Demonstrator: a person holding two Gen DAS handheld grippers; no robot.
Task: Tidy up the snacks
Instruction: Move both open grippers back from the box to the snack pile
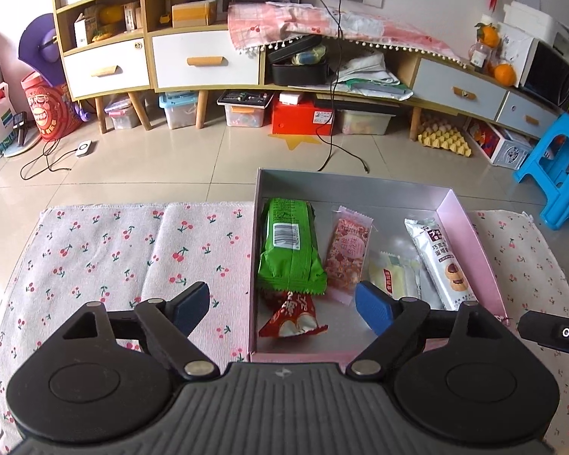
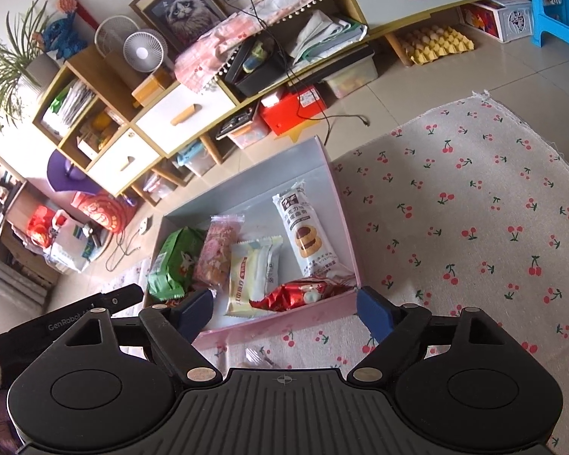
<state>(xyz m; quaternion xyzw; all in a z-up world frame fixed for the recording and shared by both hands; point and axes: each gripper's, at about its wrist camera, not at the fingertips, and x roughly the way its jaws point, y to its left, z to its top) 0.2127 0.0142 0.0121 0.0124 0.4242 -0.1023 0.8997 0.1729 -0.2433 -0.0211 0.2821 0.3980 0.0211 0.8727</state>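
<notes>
A pink box with a silver inside sits on a cherry-print cloth. In it lie a green packet, a pink packet, a pale yellow packet, a white cookie packet and a red packet. My left gripper hovers open above the box's near left corner, and its pads touch nothing. My right gripper stands open over the near wall of the box, above a red packet, and holds nothing. A small clear-wrapped item lies on the cloth, partly hidden by the gripper body.
Tiled floor lies beyond the cloth, with loose cables. A long wooden cabinet with bins under it runs along the wall. A blue stool stands at the far right. Bare cloth spreads right of the box.
</notes>
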